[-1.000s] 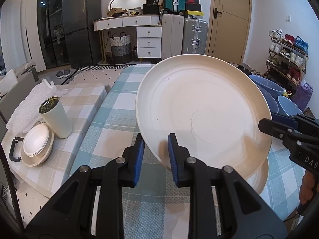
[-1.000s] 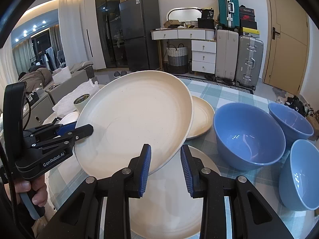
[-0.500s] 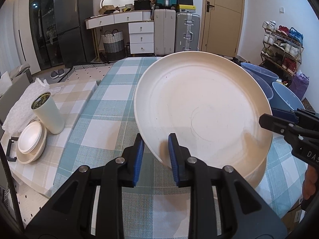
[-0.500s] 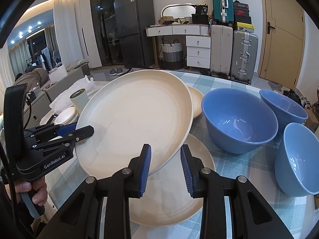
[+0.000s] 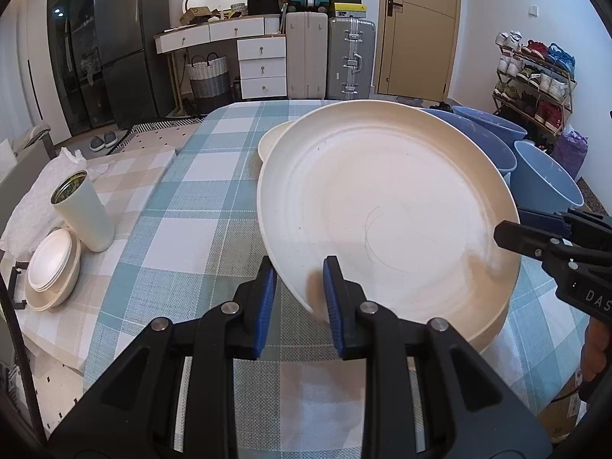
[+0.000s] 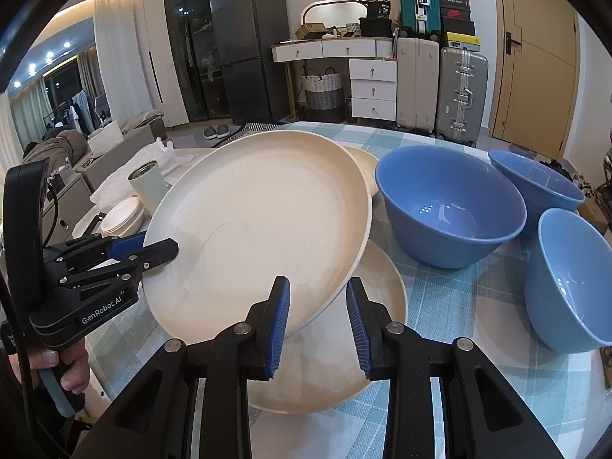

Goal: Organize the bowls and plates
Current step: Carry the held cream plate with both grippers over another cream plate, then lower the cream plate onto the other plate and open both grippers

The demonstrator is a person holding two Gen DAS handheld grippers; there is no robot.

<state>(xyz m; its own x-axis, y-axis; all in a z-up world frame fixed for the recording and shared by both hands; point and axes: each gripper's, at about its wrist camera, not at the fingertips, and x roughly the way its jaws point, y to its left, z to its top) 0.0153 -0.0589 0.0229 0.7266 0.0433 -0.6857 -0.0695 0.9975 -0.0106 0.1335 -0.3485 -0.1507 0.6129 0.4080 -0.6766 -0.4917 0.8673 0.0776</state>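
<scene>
A large cream plate [image 5: 382,206] is held tilted between both grippers, just above a second cream plate [image 6: 344,363] on the checked tablecloth. My left gripper [image 5: 298,298] is shut on its near-left rim. My right gripper [image 6: 317,317] is shut on the opposite rim and shows at the right of the left wrist view [image 5: 535,241]. A smaller cream plate [image 6: 365,164] lies behind. Three blue bowls [image 6: 451,206] [image 6: 535,179] [image 6: 570,279] stand to the right.
A cream tumbler [image 5: 82,214] and a stack of small white dishes [image 5: 51,267] stand on a beige checked side surface at the left. Suitcases, drawers and a fridge stand behind the table. A shoe rack [image 5: 535,76] is far right.
The held plate has come down and away from the cameras, closer to the plate under it. The smaller plate behind it now shows in the left wrist view.
</scene>
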